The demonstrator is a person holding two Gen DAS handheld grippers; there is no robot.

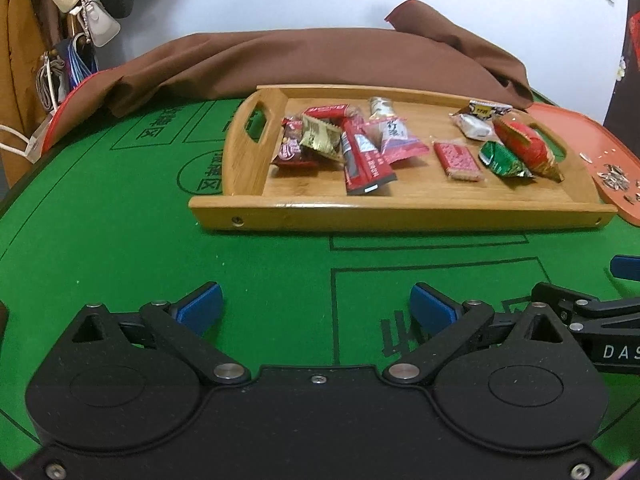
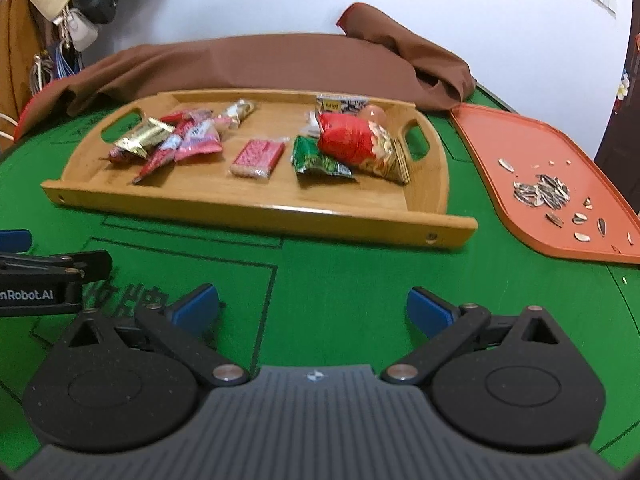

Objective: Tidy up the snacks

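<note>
Both grippers hover above the green felt table (image 1: 120, 240), short of the wooden tray (image 1: 400, 210). Left gripper (image 1: 316, 306): jaws spread wide, nothing between them. Right gripper (image 2: 312, 306): jaws likewise spread wide and empty, touching nothing.

Task status: the snacks all lie inside the wooden tray; none shows on the felt. Judged from this layout, gathering appears done, or sorting has not begun; the frames do not settle which.

- Left end of tray: a loose overlapping pile, including a gold packet (image 1: 320, 140) and a long red bar (image 1: 364, 160).
- Centre: a pink wafer pack (image 2: 258, 158) lies alone.
- Right end: a green packet (image 2: 318, 162) beside a large red bag (image 2: 360, 146), touching.

An orange tray (image 2: 520, 140) just right of the wooden tray holds scattered sunflower seeds (image 2: 542, 192). Remaining work is likely separating the pile.
</note>
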